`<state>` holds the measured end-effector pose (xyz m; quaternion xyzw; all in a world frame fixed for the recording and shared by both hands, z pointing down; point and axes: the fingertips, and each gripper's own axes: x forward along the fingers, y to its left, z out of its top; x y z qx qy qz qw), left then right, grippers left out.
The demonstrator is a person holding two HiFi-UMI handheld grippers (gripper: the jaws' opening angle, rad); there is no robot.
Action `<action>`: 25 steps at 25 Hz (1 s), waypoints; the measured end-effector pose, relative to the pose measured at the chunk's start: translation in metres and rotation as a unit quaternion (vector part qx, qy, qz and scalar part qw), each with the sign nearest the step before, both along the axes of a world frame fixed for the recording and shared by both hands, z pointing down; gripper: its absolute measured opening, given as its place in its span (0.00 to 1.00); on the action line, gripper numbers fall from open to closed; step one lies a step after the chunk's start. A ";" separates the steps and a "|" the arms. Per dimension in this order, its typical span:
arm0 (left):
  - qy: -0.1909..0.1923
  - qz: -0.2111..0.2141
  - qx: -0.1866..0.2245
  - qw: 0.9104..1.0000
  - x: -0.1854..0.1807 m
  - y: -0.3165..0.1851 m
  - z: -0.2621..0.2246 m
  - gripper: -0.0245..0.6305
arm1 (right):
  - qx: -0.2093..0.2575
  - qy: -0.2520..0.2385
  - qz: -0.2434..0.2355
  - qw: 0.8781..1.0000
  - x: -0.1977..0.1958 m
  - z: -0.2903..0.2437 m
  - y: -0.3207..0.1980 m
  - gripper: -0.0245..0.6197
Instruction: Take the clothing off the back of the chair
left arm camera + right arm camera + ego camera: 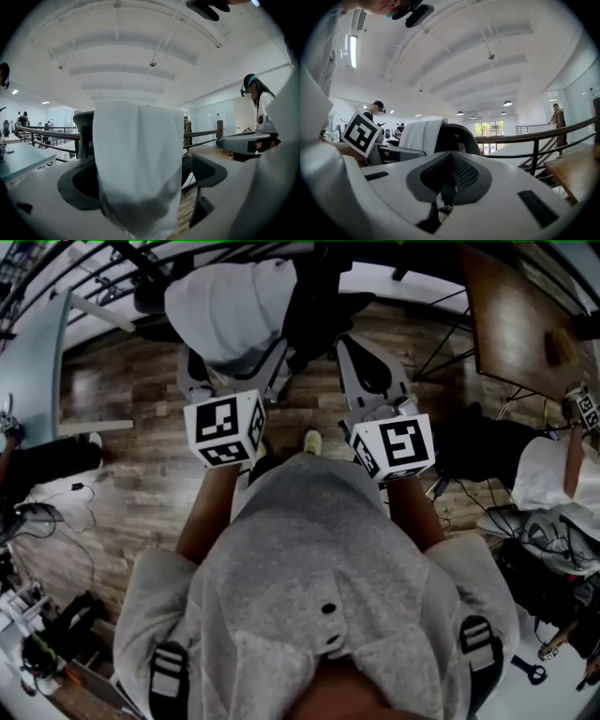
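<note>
A pale grey garment [234,310] hangs over the back of a black office chair [314,306] straight ahead of me. My left gripper [234,367] is at the garment's lower edge. In the left gripper view the cloth [138,154] hangs between the wide-apart jaws, and the pads do not press on it. My right gripper [364,357] is level beside the chair's right side, jaws together with nothing in them. From the right gripper view the garment [421,136] and the chair back [457,138] lie ahead to the left, beyond the left gripper's marker cube [360,132].
A wooden table [520,324] stands at the far right, with another person [562,474] seated below it. A pale desk [37,362] and floor cables [75,493] lie to the left. A metal railing [534,136] runs behind the chair.
</note>
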<state>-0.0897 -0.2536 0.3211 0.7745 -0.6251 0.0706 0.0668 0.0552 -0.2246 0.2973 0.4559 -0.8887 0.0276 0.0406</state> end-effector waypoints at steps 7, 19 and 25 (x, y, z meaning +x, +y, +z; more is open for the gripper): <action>-0.005 -0.002 -0.002 1.000 0.009 -0.019 0.003 0.93 | -0.013 -0.002 0.012 1.000 0.010 0.002 -0.003 0.06; 0.014 -0.012 -0.020 1.000 -0.011 -0.021 -0.008 0.55 | 0.000 -0.002 0.013 1.000 0.008 -0.013 -0.007 0.06; 0.004 -0.001 -0.024 1.000 -0.018 0.000 -0.018 0.45 | 0.002 -0.009 0.004 1.000 0.001 -0.011 -0.008 0.06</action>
